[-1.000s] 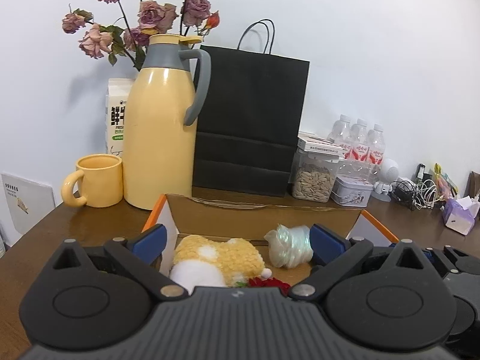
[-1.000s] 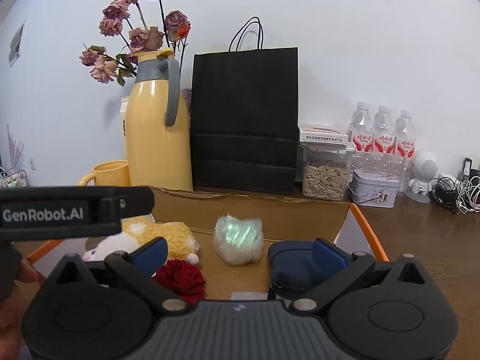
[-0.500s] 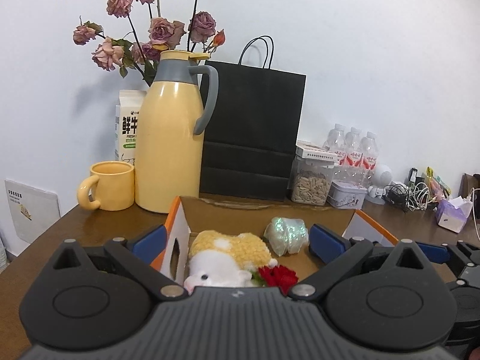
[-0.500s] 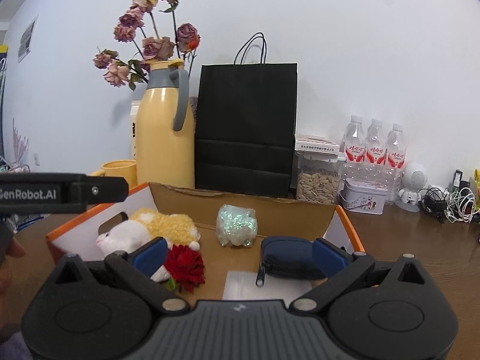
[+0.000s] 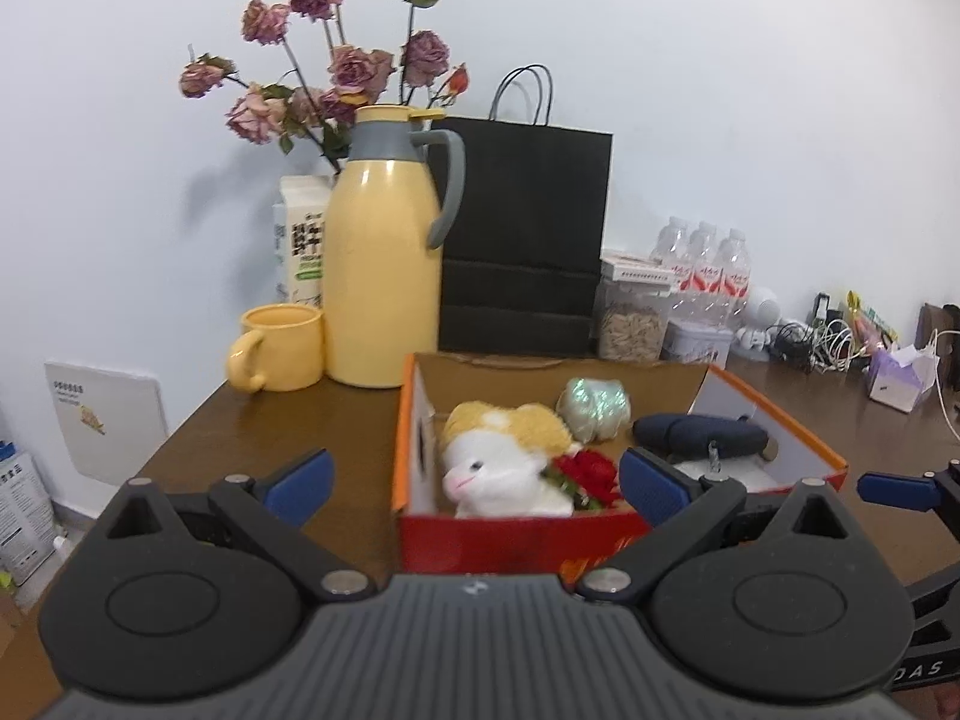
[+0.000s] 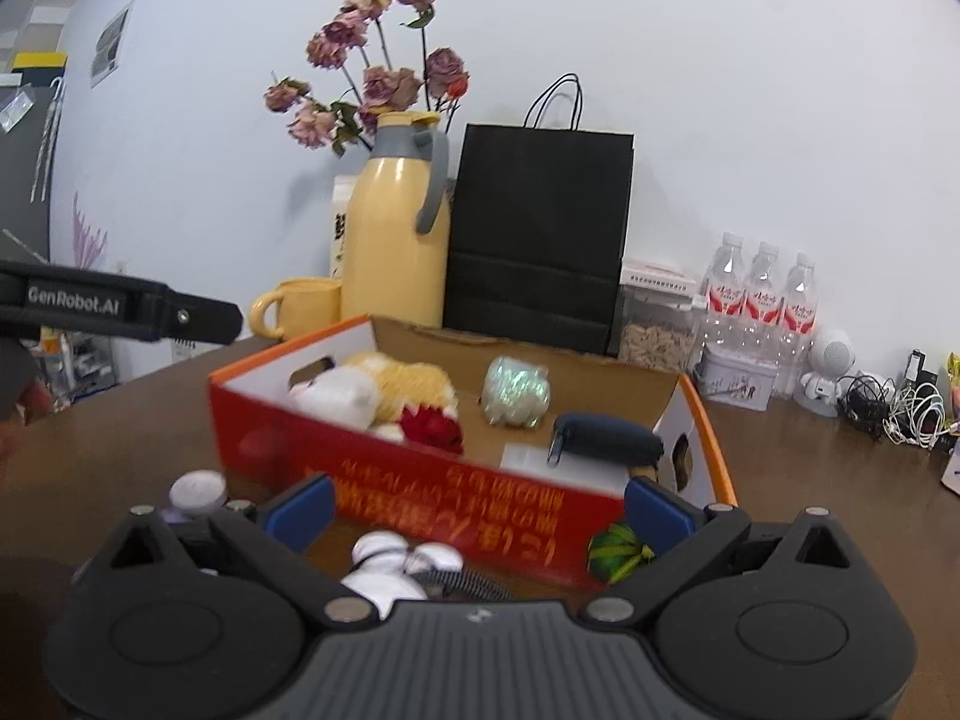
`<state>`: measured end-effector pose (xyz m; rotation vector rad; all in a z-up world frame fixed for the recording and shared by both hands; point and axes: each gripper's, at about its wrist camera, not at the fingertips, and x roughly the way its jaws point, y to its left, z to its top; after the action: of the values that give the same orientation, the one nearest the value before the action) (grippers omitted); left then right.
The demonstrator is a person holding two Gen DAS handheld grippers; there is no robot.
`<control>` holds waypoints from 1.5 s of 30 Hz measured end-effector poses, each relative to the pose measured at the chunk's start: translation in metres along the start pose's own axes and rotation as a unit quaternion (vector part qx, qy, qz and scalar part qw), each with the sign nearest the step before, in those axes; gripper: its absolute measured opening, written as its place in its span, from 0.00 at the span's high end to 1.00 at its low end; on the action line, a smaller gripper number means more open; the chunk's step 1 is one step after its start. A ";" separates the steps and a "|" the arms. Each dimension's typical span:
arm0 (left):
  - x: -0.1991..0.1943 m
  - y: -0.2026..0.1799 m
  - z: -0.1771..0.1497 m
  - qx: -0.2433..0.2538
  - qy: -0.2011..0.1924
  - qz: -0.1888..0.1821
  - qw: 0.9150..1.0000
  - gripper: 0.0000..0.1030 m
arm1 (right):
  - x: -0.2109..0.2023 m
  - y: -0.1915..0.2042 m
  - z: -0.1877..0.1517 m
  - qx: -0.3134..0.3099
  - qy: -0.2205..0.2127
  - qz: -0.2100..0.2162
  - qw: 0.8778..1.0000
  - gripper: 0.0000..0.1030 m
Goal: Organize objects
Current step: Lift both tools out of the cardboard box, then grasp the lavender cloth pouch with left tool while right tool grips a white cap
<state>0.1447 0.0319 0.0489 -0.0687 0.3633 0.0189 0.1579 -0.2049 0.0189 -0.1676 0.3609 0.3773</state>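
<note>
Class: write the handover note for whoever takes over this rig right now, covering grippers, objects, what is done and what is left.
Left gripper: open, empty.
Right gripper: open, empty, before the box's near wall.
Red box holds: plush toy, red rose, shiny wrapped bundle, navy pouch.
Left, on the table outside the box's near wall: small white figure, watermelon toy, round white-topped item.
</note>
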 end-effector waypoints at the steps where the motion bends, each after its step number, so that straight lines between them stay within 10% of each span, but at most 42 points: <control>1: -0.004 0.002 -0.002 0.000 0.002 0.003 1.000 0.00 | -0.003 0.001 -0.002 0.000 0.003 0.001 1.000 0.00; 18: -0.035 0.036 -0.041 -0.016 0.071 0.036 0.997 0.00 | -0.005 0.016 -0.025 0.016 0.061 0.031 0.998 0.10; 25: -0.037 0.043 -0.051 -0.026 0.090 0.040 0.995 0.00 | 0.015 0.016 -0.027 0.047 0.088 0.053 0.994 0.32; 29: -0.037 0.043 -0.055 -0.028 0.096 0.038 0.994 0.00 | 0.017 0.012 -0.027 0.064 0.090 0.058 0.992 0.62; 45: -0.022 0.015 -0.065 -0.010 0.133 0.001 0.991 0.00 | -0.028 0.010 -0.029 0.065 0.035 0.043 0.996 0.62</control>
<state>0.1003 0.0422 -0.0044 -0.0902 0.6302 0.0155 0.1205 -0.2113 0.0016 -0.0385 0.4622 0.4322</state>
